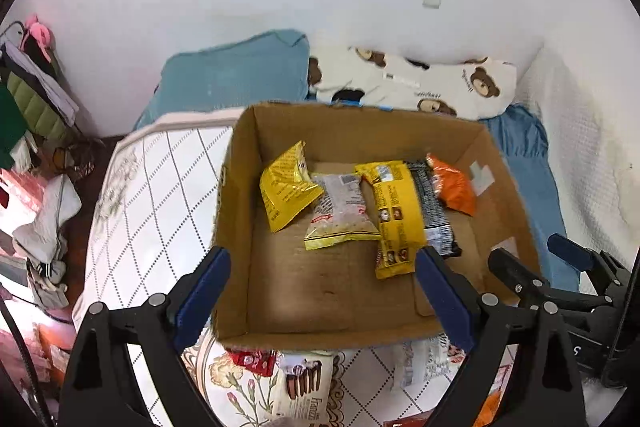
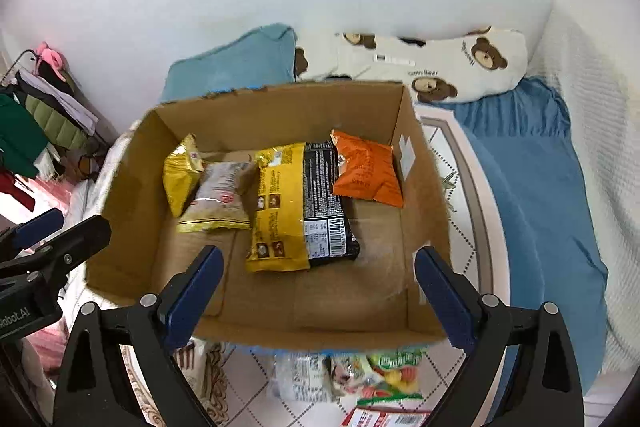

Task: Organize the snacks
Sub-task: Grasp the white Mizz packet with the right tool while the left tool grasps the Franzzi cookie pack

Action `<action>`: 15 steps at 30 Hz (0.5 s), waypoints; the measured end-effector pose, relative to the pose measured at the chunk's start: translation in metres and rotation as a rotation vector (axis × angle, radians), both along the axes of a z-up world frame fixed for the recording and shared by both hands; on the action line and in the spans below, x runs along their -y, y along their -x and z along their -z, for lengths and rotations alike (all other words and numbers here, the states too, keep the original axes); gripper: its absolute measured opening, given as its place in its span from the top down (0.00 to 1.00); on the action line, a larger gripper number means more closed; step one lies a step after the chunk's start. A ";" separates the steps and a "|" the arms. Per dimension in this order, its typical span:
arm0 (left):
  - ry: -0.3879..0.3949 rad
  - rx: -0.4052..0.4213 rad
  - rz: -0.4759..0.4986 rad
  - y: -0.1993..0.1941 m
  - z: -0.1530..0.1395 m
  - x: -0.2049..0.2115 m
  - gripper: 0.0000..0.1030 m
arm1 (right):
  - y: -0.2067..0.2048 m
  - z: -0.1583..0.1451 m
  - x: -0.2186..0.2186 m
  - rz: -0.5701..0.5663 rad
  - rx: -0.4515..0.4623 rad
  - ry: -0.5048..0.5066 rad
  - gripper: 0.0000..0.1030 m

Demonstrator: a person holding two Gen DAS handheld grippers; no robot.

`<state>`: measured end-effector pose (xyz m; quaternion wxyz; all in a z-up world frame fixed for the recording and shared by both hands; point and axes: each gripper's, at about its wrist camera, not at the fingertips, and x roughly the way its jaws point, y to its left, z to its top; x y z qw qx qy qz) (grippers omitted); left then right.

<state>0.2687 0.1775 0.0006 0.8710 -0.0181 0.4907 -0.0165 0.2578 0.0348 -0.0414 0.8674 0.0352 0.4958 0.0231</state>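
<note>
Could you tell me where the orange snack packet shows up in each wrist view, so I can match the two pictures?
Left wrist view: the orange snack packet lies right of centre, at the right end of the row inside the cardboard box.
Right wrist view: the packet sits just right of centre, near the box's right wall.
Shared landmark: the black packet directly to its left in both.

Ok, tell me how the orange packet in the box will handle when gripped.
The orange packet looks puffed and creased, so it probably gives under the pads and weighs little. Its glossy film may slip. It lies flat against the black packet, so it is unlikely to roll.
</note>
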 end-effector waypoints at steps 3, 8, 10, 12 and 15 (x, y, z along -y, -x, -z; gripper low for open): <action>0.010 0.042 0.000 0.016 -0.016 -0.001 0.09 | 0.018 -0.019 0.001 0.006 0.047 -0.007 0.04; 0.010 0.074 0.013 0.041 -0.027 0.000 0.09 | 0.053 -0.037 0.005 0.023 0.082 -0.054 0.04; 0.002 0.056 0.010 0.053 -0.020 -0.002 0.09 | 0.065 -0.034 0.006 0.030 0.071 -0.072 0.04; -0.015 0.020 0.013 0.060 -0.002 -0.003 0.09 | 0.075 -0.023 0.008 0.030 0.039 -0.097 0.04; -0.040 -0.088 0.025 0.068 0.041 -0.006 0.09 | 0.085 0.012 0.011 0.040 -0.049 -0.138 0.05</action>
